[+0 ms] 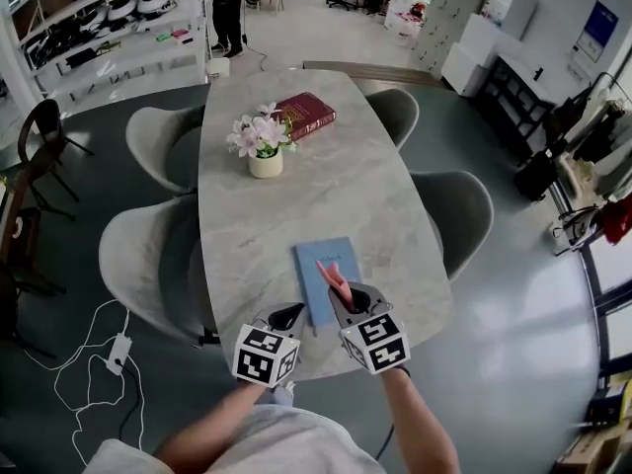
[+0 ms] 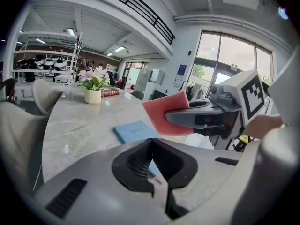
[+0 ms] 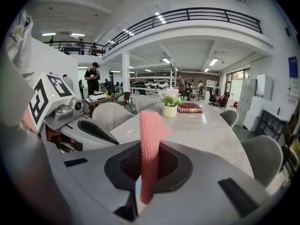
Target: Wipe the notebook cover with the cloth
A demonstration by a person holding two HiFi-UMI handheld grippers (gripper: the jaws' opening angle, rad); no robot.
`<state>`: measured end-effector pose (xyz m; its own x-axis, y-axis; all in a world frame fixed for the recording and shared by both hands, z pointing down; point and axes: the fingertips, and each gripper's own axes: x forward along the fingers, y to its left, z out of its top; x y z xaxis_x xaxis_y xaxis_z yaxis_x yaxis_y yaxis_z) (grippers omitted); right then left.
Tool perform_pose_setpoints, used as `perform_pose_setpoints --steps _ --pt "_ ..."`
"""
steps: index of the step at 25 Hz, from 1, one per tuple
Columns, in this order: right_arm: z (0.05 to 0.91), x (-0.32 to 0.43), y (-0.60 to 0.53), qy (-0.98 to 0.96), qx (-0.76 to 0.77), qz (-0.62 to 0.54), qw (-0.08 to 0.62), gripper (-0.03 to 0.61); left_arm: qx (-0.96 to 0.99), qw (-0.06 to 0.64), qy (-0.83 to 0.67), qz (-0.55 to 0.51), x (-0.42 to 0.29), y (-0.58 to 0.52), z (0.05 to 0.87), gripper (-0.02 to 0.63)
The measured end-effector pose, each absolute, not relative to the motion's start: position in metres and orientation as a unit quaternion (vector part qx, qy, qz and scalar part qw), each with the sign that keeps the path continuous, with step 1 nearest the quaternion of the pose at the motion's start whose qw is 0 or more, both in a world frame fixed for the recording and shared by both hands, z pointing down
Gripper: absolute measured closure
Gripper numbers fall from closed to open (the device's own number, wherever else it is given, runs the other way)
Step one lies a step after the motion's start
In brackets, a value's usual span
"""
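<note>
Lying flat on the grey marbled tabletop (image 1: 316, 186), a blue notebook (image 1: 316, 263) is seen at the lower centre of the head view, close to the near edge. A pink cloth (image 1: 334, 280) is clamped between the jaws of the right hand-held gripper (image 1: 348, 298). It is held over the near right part of the cover; contact with the cover cannot be judged.

In the right gripper view the cloth (image 3: 150, 125) is seen edge-on at frame centre, standing upright out of the shut jaws of that hand-held gripper (image 3: 148, 165).

The left hand-held gripper (image 1: 288, 316) is held just left of the notebook's near corner, at the lower centre of the head view. In the left gripper view its jaws (image 2: 152, 144) are seen closed together with nothing between them. The notebook (image 2: 133, 131) is seen just beyond them at frame centre. The cloth (image 2: 164, 114) is seen to the right of centre.

A cream pot of pale flowers (image 1: 265, 163) is noted at the upper centre of the head view. A dark red book (image 1: 306, 115) is noted just beyond it, upper right of the pot. Grey chairs (image 1: 454, 210) are set along both long sides.
</note>
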<state>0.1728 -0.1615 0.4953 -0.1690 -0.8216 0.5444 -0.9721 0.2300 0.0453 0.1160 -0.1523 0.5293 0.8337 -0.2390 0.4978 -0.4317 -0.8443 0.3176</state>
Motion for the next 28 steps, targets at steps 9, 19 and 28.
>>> perform_pose_setpoints --steps 9,19,28 --pt "0.521 0.175 -0.22 -0.769 0.531 0.127 0.331 0.563 0.928 0.234 -0.192 0.217 0.118 -0.171 0.535 0.607" --pt "0.56 0.176 -0.256 -0.778 0.451 0.085 0.428 0.563 0.919 0.245 -0.228 0.21 0.115 -0.184 0.538 0.606" --pt "0.597 0.188 -0.277 -0.786 0.379 0.045 0.487 0.563 0.901 0.278 -0.282 0.18 0.113 -0.191 0.537 0.607"
